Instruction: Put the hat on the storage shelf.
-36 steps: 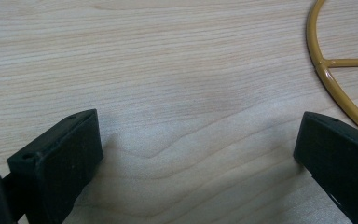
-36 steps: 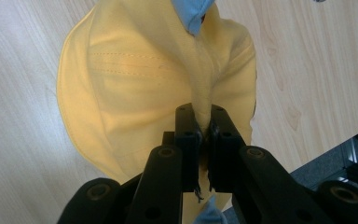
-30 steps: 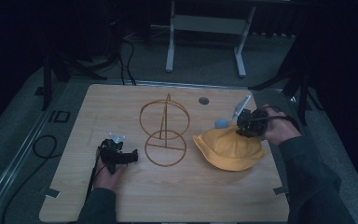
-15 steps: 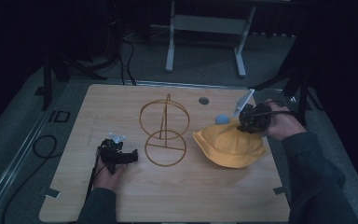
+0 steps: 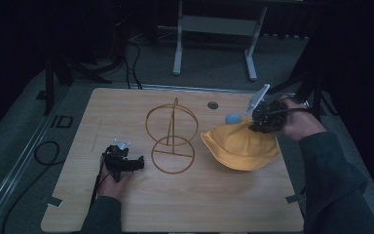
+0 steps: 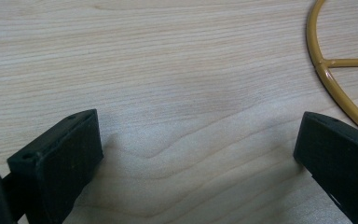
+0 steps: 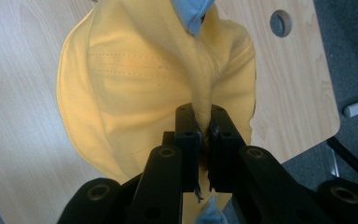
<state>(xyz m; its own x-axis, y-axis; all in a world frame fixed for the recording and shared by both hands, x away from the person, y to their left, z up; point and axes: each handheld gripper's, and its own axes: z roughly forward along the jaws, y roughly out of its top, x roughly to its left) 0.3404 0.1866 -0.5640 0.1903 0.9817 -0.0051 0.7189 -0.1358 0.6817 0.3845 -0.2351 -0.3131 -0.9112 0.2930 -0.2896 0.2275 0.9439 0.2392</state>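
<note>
A yellow hat [image 5: 238,144] [image 7: 135,93] with a light blue tip [image 5: 233,118] [image 7: 191,11] hangs partly lifted over the right side of the table. My right gripper [image 5: 262,119] [image 7: 204,130] is shut on a pinched fold of its fabric near the top. A gold wire stand [image 5: 171,139] of two rings and a post stands at the table's middle; part of its base ring [image 6: 335,79] shows in the left gripper view. My left gripper [image 5: 126,165] [image 6: 198,149] rests low on the wood left of the stand, open, with nothing between its fingers.
The wooden table [image 5: 126,204] has a round hole [image 5: 213,105] [image 7: 280,23] near its far edge. Cables [image 5: 44,153] lie on the floor at the left, and a metal frame [image 5: 214,29] stands beyond the table. The table's right edge is close under my right hand.
My right gripper has lifted slightly and drawn the hat's fold up with it. The left gripper has stayed still.
</note>
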